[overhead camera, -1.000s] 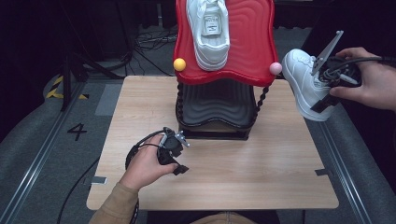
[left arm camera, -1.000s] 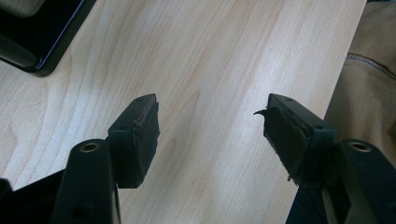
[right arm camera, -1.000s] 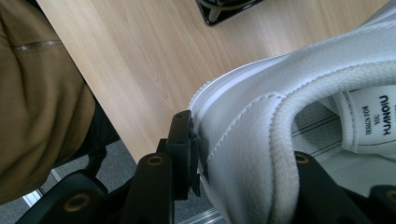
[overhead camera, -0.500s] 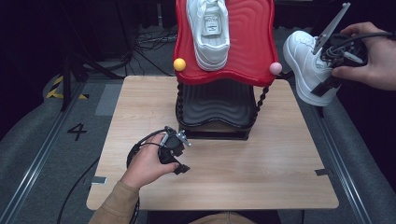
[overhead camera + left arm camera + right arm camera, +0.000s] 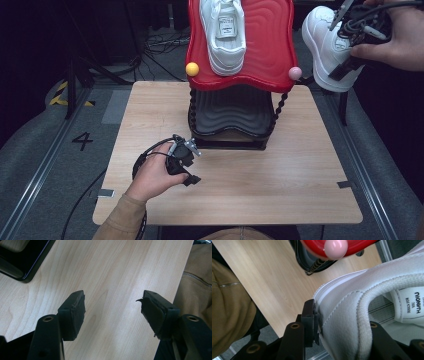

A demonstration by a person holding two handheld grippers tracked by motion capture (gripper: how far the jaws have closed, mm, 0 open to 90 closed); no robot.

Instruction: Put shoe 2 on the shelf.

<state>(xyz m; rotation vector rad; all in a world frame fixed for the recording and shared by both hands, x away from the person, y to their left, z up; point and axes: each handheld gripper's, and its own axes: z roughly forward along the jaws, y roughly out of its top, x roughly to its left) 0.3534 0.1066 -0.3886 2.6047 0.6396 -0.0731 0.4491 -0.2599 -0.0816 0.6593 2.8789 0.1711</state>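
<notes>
A white sneaker (image 5: 330, 47) hangs in the air at the upper right, beside the red shelf (image 5: 267, 55), with my right gripper (image 5: 350, 30) shut on its heel side. In the right gripper view one black pad (image 5: 310, 322) presses the sneaker's (image 5: 362, 307) outer wall and the other jaw sits inside the collar. A second white sneaker (image 5: 223, 32) lies on the red shelf, toe toward me. My left gripper (image 5: 187, 162) rests low over the wooden table (image 5: 280, 170) in front of the rack, open, with bare wood between its pads (image 5: 75, 312).
The rack has a black wavy lower shelf (image 5: 232, 112) under the red one, twisted black posts, a yellow knob (image 5: 192, 69) and a pink knob (image 5: 295, 73). Cables lie on the dark floor behind. A tan sleeve (image 5: 117, 222) enters at the bottom.
My right gripper has lifted the sneaker upward and slightly toward the red shelf's top right. The left hand and its gripper stayed where they were.
</notes>
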